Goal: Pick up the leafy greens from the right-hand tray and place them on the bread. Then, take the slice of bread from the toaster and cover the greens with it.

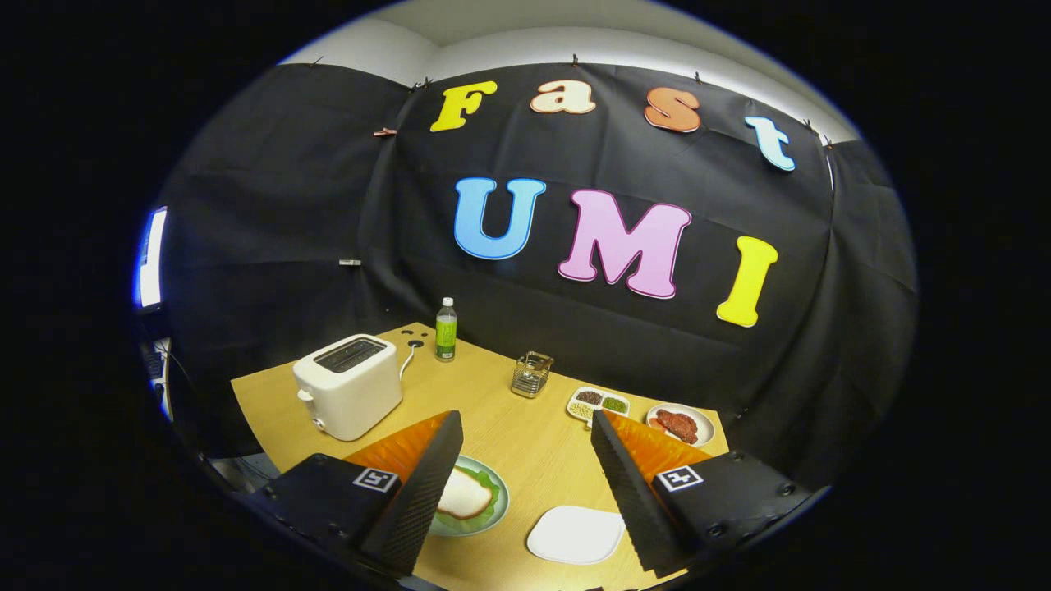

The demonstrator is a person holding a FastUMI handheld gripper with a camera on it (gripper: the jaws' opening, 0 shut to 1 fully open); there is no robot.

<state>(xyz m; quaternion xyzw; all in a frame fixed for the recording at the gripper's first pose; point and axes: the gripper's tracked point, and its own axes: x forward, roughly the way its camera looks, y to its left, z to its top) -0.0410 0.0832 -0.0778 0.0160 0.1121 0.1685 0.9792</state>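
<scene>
Tool [525,484] wide open, holding nothing, above plate [497,501] with topped bread [461,497]

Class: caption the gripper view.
Open tongs above wooden table; bread slice on leafy greens, white toaster beyond.

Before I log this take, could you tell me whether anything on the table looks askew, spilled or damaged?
Nothing stands out. The toaster, bottle and dishes sit upright on the table, the bread lies over greens on its plate, and the gripper is open.
</scene>
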